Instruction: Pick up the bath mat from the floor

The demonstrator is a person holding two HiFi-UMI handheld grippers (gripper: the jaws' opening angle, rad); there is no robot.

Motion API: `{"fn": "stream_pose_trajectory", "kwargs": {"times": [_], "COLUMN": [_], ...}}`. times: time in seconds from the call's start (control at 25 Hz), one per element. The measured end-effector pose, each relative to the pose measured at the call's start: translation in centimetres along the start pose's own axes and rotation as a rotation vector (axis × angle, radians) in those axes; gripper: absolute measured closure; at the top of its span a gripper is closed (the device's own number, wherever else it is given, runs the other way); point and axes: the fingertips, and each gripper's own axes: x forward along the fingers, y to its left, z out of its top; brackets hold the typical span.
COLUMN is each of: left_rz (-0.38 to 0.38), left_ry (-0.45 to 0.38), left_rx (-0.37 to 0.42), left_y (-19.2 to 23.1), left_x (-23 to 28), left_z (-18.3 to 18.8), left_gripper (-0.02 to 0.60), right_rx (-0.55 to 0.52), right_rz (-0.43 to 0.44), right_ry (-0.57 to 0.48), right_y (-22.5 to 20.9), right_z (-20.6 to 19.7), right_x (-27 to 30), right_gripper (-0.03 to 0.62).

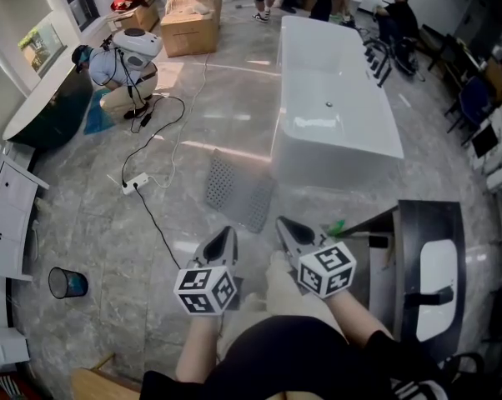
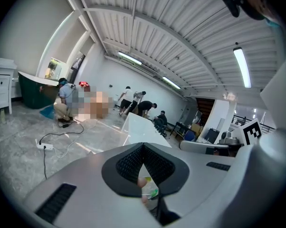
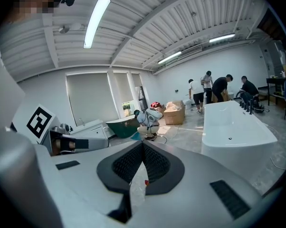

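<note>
I am holding the left gripper and right gripper closed and empty, short of the grey bath mat lying flat on the floor beside the bathtub, judging this the approach, with opening and lowering onto its near edge needed next.

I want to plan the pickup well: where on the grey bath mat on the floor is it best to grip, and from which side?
Probably the near edge of the bath mat, approached low from that same side. It lies flat on the floor, so only an edge can be pinched, and its right side lies close to the bathtub, leaving less room.
</note>
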Motion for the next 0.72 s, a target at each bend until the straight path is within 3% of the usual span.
{"fn": "stream_pose_trajectory", "kwargs": {"times": [0.72], "left_rz": [0.102], "left_ry": [-0.005], "left_rx": [-0.074], "left_y": [4.9], "left_x": [11.4], "left_z": [1.8], "left_gripper": [0.581], "right_rx": [-0.026], "right_rz": [0.081], "right_ry": [0.066], "right_y": [-8.5], "right_z": [1.4], "right_x": [9.6], "right_gripper": [0.583]}}
